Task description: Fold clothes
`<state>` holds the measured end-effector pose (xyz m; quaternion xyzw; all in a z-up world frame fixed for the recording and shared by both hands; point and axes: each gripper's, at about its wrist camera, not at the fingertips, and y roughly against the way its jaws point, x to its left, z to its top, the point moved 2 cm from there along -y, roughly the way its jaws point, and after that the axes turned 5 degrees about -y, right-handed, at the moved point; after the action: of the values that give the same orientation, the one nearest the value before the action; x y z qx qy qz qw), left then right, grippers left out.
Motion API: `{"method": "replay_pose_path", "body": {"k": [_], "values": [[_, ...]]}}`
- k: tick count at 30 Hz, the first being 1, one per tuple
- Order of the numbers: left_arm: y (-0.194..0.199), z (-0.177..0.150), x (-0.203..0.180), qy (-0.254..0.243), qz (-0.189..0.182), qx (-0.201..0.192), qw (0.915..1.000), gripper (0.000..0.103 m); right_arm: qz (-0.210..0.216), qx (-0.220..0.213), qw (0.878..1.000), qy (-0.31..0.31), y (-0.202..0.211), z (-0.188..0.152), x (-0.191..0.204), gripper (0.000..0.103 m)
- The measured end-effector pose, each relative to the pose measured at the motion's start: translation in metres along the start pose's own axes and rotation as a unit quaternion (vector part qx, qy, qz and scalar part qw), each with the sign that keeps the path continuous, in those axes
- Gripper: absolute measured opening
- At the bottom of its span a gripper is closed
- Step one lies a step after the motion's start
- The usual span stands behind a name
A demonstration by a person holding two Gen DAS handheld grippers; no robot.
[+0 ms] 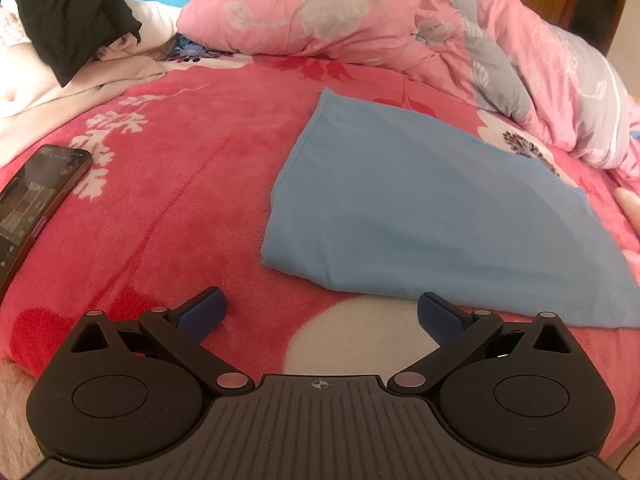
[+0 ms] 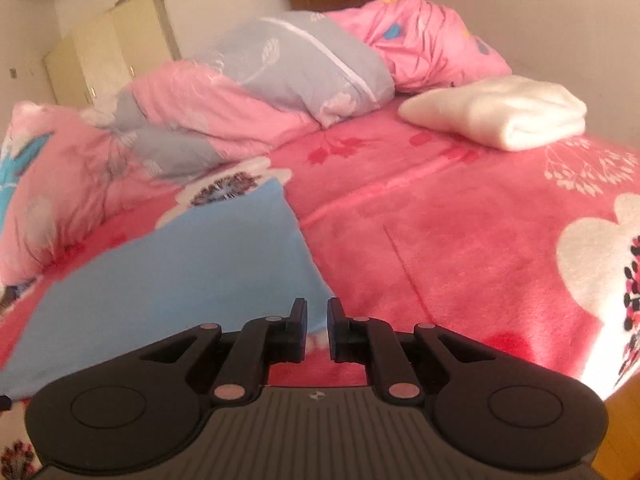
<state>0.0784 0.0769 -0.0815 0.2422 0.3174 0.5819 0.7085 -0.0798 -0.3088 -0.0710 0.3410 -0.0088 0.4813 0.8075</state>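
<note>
A light blue garment (image 1: 432, 208) lies folded flat in a rough rectangle on the red floral blanket (image 1: 180, 184). My left gripper (image 1: 322, 300) hovers open just short of the garment's near edge, with only blanket between its blue-padded fingers. In the right wrist view the same blue garment (image 2: 180, 272) spreads to the left. My right gripper (image 2: 317, 308) sits at its near right corner. Its jaws are almost together with a slim gap, and nothing is caught in it.
A folded white garment (image 2: 500, 110) rests at the far right of the bed. A black garment (image 1: 72, 16) lies on a pale pile at the far left. A phone (image 1: 36, 200) lies at the left edge. Bunched pink and grey quilts (image 1: 320, 8) line the back. Part of a hand (image 1: 630, 204) shows at the right edge.
</note>
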Motion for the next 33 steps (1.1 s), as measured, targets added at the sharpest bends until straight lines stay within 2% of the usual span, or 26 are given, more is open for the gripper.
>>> {"method": "replay_pose_path", "body": {"k": [3,6,10,12,14,17,20,26,29,31,33], "values": [[0.007,0.001,0.005,0.019,-0.005,-0.003,0.9998,0.103,0.027,-0.005,0.999,0.019,0.003,0.001,0.02,0.012],[0.016,0.001,0.012,0.032,0.003,-0.011,0.9994,0.103,0.073,-0.001,0.996,0.058,0.005,-0.004,0.056,0.013],[0.028,0.006,0.027,0.057,0.019,-0.025,0.9979,0.103,0.153,0.014,0.978,0.14,0.007,-0.019,0.118,0.026],[0.033,0.01,0.036,0.07,0.025,-0.032,0.9967,0.103,0.195,0.017,0.962,0.188,0.007,-0.03,0.153,0.032],[0.036,0.013,0.045,0.086,0.029,-0.036,0.9953,0.103,0.23,0.018,0.944,0.237,0.008,-0.042,0.187,0.034],[0.037,0.017,0.058,0.104,0.03,-0.042,0.9932,0.103,0.281,0.011,0.907,0.315,0.011,-0.067,0.237,0.041],[0.035,0.021,0.067,0.112,0.035,-0.043,0.9921,0.103,0.312,0.01,0.867,0.388,0.006,-0.095,0.28,0.042],[0.024,0.031,0.076,0.11,0.056,-0.033,0.9918,0.103,0.336,0.023,0.805,0.489,-0.011,-0.141,0.332,0.042],[0.02,0.034,0.079,0.113,0.056,-0.028,0.9916,0.103,0.337,0.028,0.784,0.52,-0.019,-0.158,0.346,0.042],[0.018,0.035,0.081,0.118,0.056,-0.026,0.991,0.103,0.329,0.025,0.778,0.535,-0.025,-0.167,0.354,0.042],[0.017,0.036,0.083,0.12,0.058,-0.026,0.9908,0.103,0.322,0.026,0.776,0.542,-0.031,-0.172,0.358,0.042]]}}
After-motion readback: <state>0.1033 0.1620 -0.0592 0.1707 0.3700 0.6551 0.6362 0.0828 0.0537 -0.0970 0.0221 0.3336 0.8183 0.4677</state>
